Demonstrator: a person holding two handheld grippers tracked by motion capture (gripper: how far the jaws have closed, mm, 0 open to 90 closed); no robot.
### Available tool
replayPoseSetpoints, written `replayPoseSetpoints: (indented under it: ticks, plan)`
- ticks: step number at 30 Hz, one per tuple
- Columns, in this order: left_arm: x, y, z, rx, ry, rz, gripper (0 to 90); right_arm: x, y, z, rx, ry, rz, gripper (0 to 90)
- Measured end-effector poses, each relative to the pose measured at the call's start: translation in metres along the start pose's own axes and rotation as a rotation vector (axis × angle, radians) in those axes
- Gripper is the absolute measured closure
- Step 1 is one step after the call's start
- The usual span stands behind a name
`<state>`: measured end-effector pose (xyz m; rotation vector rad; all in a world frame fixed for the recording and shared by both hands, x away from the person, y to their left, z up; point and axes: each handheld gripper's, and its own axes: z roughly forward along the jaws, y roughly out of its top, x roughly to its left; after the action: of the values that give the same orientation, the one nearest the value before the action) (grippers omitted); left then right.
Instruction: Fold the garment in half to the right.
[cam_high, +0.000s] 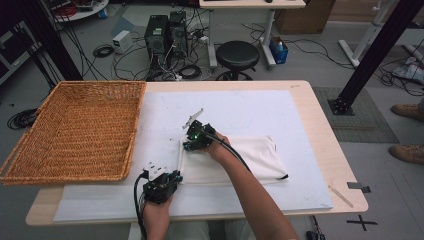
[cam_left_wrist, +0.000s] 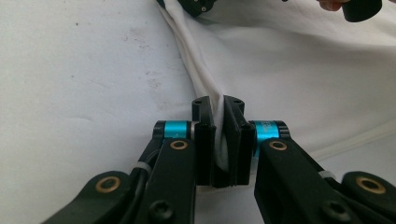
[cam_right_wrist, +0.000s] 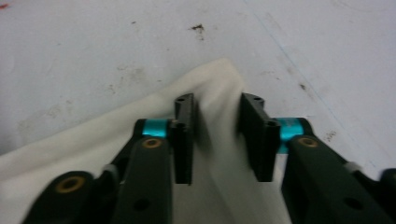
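Observation:
A folded white cloth (cam_high: 250, 155) lies on the white mat (cam_high: 240, 105) in front of the person. My left gripper (cam_high: 176, 176) is at the cloth's near left corner. In the left gripper view its jaws (cam_left_wrist: 218, 105) are shut on a thin fold of the cloth's edge (cam_left_wrist: 289, 70). My right gripper (cam_high: 189, 142) is at the far left corner, the forearm lying across the cloth. In the right gripper view its jaws (cam_right_wrist: 217, 100) stand a little apart, astride the raised corner of the cloth (cam_right_wrist: 93, 140). The cloth bunches between the pads but does not look clamped.
A large wicker basket (cam_high: 75, 130) sits on the table's left part, overhanging its left edge. The bare wooden table rim (cam_high: 325, 130) runs along the right. Behind the table are a black stool (cam_high: 237, 55), computer towers (cam_high: 167, 32) and loose cables on the floor.

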<state>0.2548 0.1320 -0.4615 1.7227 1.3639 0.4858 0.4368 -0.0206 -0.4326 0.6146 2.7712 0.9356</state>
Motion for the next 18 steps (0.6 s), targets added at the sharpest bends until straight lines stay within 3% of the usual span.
replayPoseSetpoints:
  ticks: [4,8,13,18]
  plan:
    - [-0.001,-0.003,-0.004,-0.041,0.002,0.009,83.6,-0.001,0.0,0.0,-0.013,0.001,0.012,84.3]
    - [0.004,-0.003,-0.008,-0.082,-0.015,-0.034,84.1,0.003,0.001,-0.003,-0.025,-0.013,0.008,85.2]
    - [0.007,-0.003,-0.018,-0.169,-0.048,-0.064,84.2,0.004,0.002,-0.026,-0.156,-0.005,0.017,85.1]
    - [-0.007,0.015,-0.028,-0.234,-0.075,-0.021,84.1,-0.001,-0.002,-0.051,-0.254,0.017,0.047,85.1]
